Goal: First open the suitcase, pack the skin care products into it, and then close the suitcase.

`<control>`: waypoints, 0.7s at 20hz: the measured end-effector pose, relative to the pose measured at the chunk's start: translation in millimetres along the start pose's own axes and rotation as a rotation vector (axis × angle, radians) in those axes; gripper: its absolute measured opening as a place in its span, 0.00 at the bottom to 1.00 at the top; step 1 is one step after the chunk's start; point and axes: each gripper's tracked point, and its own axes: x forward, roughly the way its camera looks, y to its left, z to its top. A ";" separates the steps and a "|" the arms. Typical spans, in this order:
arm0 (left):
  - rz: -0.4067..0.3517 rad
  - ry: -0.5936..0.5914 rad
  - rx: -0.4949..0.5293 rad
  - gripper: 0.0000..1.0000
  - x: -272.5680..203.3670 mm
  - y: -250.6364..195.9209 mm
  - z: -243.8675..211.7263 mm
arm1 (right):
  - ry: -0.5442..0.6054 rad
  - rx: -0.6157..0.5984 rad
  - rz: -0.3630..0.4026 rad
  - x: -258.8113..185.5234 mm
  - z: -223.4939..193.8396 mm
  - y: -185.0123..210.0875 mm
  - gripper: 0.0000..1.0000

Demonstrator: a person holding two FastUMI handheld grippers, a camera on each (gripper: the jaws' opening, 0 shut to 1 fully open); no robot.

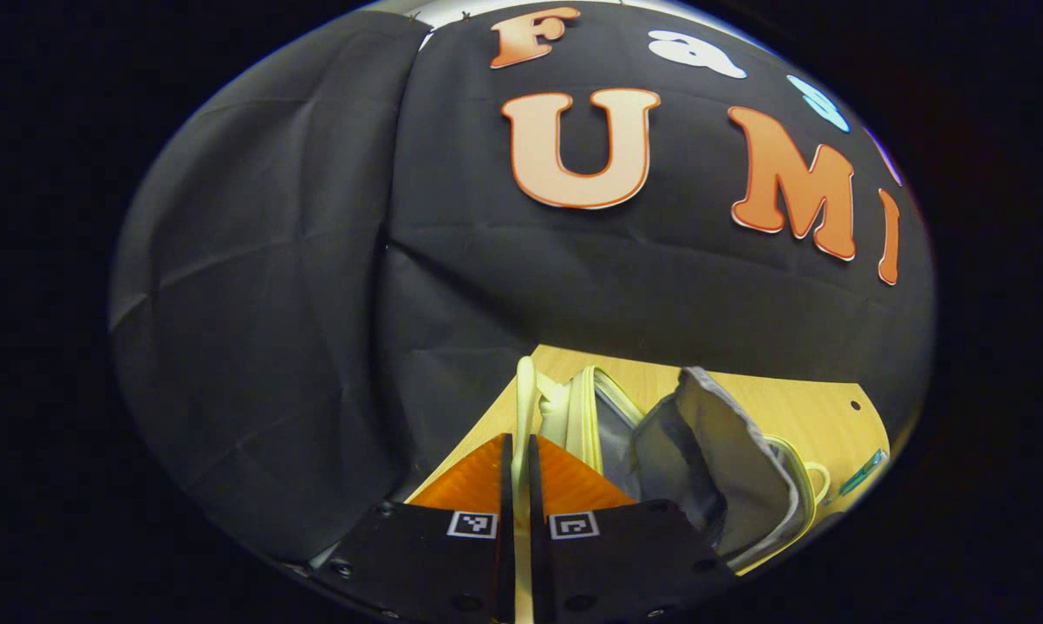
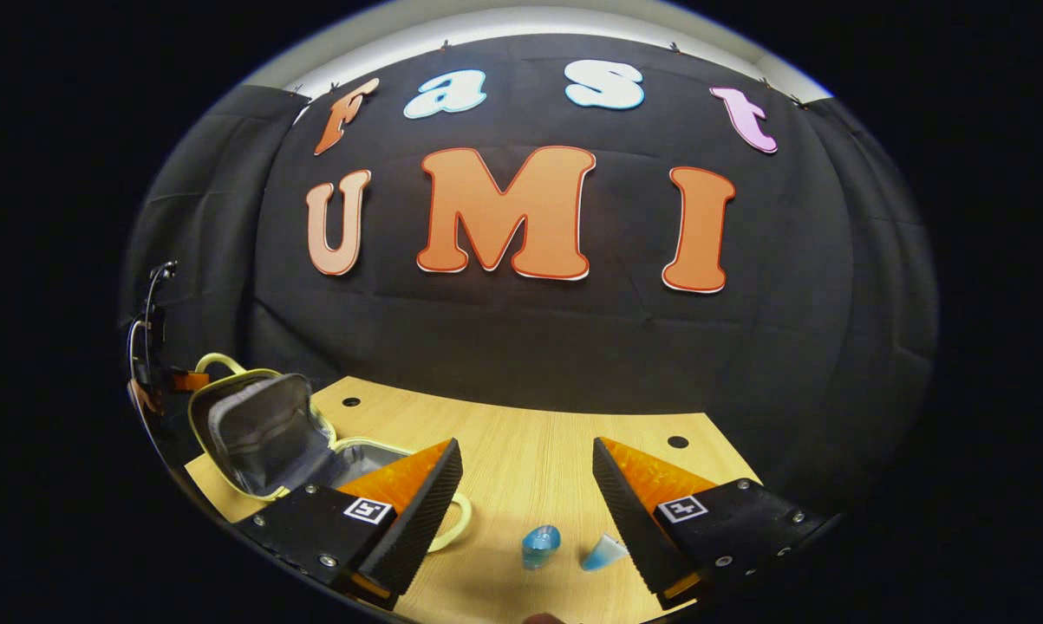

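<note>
- Suitcase (image 2: 257, 429) open at desk (image 2: 521, 468) left edge; lid up.
- Left tool (image 1: 521, 468) clenched on its pale strap (image 1: 525, 394).
- Right tool (image 2: 525, 494) released, over blue skincare items (image 2: 540, 546) at near edge.
- Step: packing. Next: grip one, carry left.

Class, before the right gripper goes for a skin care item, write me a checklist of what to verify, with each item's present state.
1. Pale yellow suitcase with grey lining open: ok.
2. Left gripper pinching the suitcase's raised rim: ok.
3. Right gripper open: ok.
4. Small blue bottle between the open fingers on the wooden table: ok.
5. Blue tube close beside the bottle, may get nudged: cannot tell.
</note>
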 end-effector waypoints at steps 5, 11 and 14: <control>0.013 0.084 0.053 0.07 6.9 0.3 -6.1 | 0.024 0.003 -0.039 -3.1 -7.8 12.4 0.96; 0.021 0.220 0.019 0.08 25.5 -0.3 -47.7 | 0.047 0.008 -0.091 -8.4 -20.5 9.5 0.96; 0.084 0.260 0.050 0.12 19.5 12.4 -54.3 | 0.088 -0.009 -0.122 -11.0 -37.0 -2.6 0.96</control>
